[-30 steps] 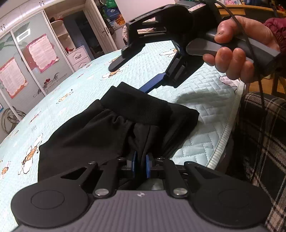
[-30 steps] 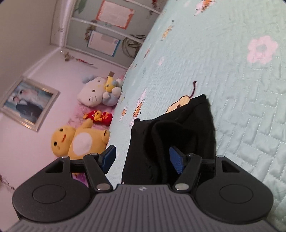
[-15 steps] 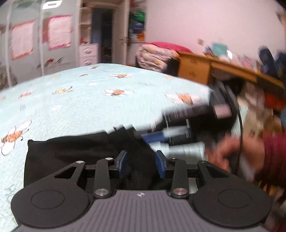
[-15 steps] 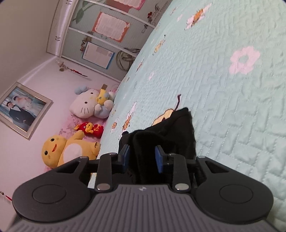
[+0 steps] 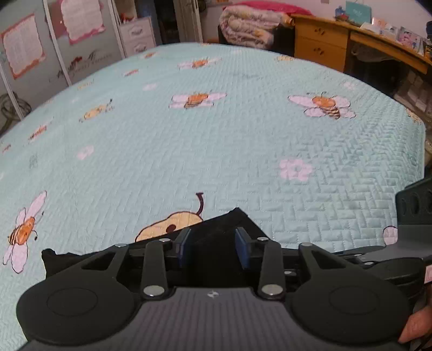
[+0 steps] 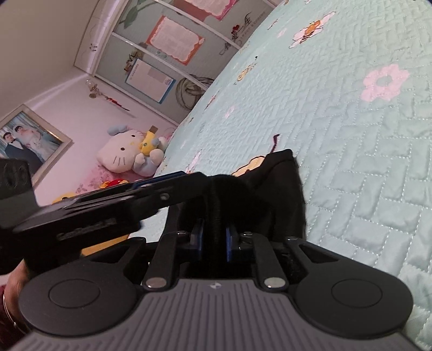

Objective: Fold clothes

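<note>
A black garment (image 5: 232, 218) lies bunched on the pale blue quilted bedspread (image 5: 243, 135). My left gripper (image 5: 212, 247) hovers over the garment's corner. Its blue pads stand apart and are closing, with cloth showing between them but not pinched. In the right wrist view a ridge of the same black garment (image 6: 280, 178) runs between the blue pads of my right gripper (image 6: 214, 239). Those jaws are closing and press on the ridge. The left gripper (image 6: 189, 176) reaches in from the left there, its fingertips at the garment's top. Part of the right gripper's body (image 5: 413, 210) shows at the left wrist view's right edge.
A wooden desk (image 5: 324, 46) and stacked quilts (image 5: 251, 21) stand beyond the bed's far side, and wardrobe doors with posters (image 5: 27, 54) to the left. Plush toys (image 6: 124, 154) and a framed photo (image 6: 24, 143) are at the bed's head. The bed's edge (image 5: 421, 151) runs on the right.
The left gripper let go of the garment, opened, rose and swung to face across the bed. The right gripper's wide jaws narrowed onto a fold of the garment.
</note>
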### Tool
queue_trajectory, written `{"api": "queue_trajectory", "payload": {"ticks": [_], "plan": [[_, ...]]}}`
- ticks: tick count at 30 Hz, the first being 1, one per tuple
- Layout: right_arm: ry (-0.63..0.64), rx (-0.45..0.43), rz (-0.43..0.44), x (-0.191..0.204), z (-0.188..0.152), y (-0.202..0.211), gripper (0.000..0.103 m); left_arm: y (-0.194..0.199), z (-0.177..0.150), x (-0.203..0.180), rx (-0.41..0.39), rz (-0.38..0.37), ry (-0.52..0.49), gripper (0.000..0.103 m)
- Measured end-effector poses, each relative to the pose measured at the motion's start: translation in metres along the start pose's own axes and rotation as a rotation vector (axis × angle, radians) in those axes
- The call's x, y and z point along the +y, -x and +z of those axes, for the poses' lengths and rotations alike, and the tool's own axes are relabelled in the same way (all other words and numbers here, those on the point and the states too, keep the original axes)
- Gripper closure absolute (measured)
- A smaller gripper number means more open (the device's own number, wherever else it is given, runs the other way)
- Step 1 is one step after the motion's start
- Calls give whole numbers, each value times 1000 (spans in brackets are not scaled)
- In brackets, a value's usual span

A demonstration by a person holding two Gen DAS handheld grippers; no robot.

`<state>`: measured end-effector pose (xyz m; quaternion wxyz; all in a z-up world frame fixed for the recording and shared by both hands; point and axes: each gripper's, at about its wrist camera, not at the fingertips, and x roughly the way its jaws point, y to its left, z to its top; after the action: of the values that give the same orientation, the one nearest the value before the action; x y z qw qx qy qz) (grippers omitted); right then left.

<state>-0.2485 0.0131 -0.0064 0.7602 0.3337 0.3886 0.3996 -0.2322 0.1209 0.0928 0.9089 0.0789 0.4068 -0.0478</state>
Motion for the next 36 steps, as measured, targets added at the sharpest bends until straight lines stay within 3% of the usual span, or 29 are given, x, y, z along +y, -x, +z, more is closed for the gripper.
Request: {"api": "queue_trajectory", "payload": {"ticks": [5,13,15,17,20,24,25,29,33,35,36], "plan": [[-31,11,12,-11,-2,-2,88,-2,2,11,32,-32,62,74],[-49,3,20,-17,-4,-4,88,-17,12,-3,121,34,-16,69],[-50,-7,9,-17,-2,-3,88,-20,14,-1,137,14,-1,80],[-61,-14,6,-18,0,-3,86,-19,16,0,136,-8,9,98],[-85,-21,23,-21,3,-7,85,-11,22,1,114,-44,17,103],[-85,-24,53,-18,3,-18,91,-2,30,1,78,-125,41,103],[-73,-18,61,-15,3,-23,97,-3,30,1,77,-120,45,103],[-57,0,70,-12,0,-32,99,-5,28,9,78,-95,79,103],[-25,-9,43,-13,1,-25,99,1,24,16,76,-64,84,94],[-17,-9,40,-11,0,-25,99,-1,24,12,86,-48,54,78],[-14,-11,38,-10,0,-25,99,-3,23,9,88,-39,36,77]]}}
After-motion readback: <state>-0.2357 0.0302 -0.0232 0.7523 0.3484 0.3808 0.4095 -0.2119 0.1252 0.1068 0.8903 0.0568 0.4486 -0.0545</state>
